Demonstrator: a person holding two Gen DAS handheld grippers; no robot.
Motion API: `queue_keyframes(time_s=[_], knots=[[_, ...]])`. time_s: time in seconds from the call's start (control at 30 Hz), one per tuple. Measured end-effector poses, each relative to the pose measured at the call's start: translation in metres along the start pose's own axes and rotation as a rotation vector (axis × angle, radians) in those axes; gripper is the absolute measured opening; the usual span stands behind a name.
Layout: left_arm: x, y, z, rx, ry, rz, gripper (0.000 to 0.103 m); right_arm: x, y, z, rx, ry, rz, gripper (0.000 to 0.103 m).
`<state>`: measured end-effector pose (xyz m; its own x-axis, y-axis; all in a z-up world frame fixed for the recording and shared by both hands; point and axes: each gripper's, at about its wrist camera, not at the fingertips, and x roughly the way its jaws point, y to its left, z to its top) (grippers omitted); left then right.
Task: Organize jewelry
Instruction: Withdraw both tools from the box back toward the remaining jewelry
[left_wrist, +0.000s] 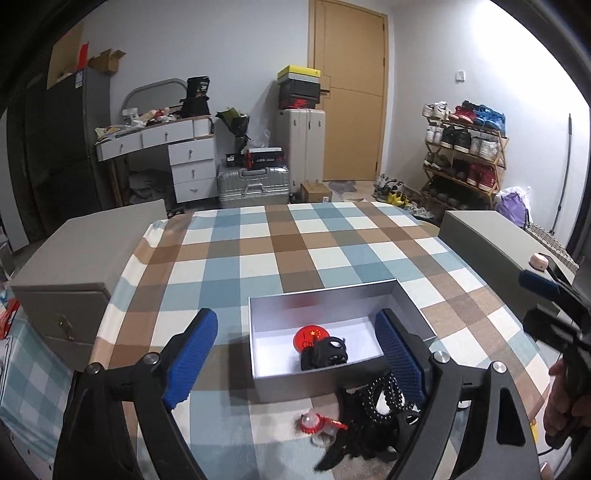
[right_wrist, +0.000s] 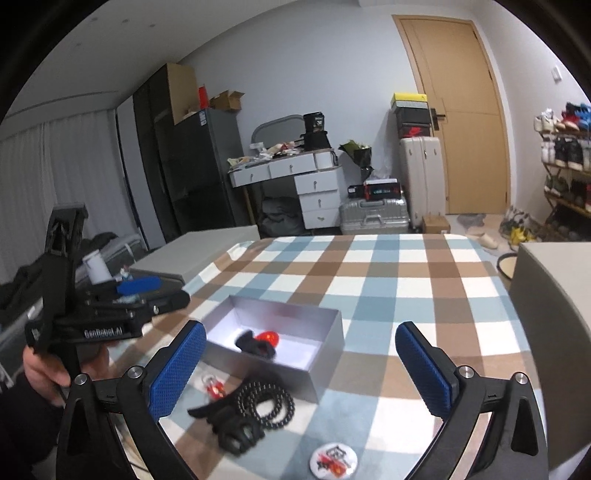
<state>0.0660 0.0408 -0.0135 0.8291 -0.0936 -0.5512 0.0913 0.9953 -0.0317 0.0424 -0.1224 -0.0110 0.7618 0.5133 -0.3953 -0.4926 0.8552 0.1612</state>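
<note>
Both my claws hang spread and empty, left claw and right claw. The grey box already holds a red badge. Next, I judge: the black bead bracelet lying just before the box.

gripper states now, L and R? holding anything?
Left gripper: open, holding nothing, above the near side of the silver box.
Right gripper: open, holding nothing, above the black bead bracelet.

A lived-in home bedroom: a shoe rack full of sneakers, suitcases, a cluttered vanity, a wooden door, and a checked cloth over the surface.
</note>
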Motion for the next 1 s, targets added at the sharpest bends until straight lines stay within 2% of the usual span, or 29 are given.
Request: queue_keyframes(time_s=[0.2,0.33,0.5,0.77,1.0], knots=[[-0.009,0.0,-0.01,-0.018,-0.022,0.038,0.09,-0.008,-0.001,-0.02,-0.016,0.04,-0.018,0.103],[-0.01,0.003,-0.021,-0.047,-0.009,0.041,0.1,-0.007,-0.009,-0.037,0.0,0.093,-0.033,0.103],[-0.012,0.002,-0.035,-0.059,0.001,0.046,0.101,-0.001,-0.014,-0.056,-0.003,0.142,-0.04,0.103],[-0.006,0.009,-0.068,-0.108,0.084,0.062,0.101,0.021,-0.022,-0.081,0.03,0.235,-0.026,0.103],[0.0,0.013,-0.084,-0.139,0.149,0.063,0.101,0.031,-0.02,-0.089,0.02,0.258,-0.03,0.103]])
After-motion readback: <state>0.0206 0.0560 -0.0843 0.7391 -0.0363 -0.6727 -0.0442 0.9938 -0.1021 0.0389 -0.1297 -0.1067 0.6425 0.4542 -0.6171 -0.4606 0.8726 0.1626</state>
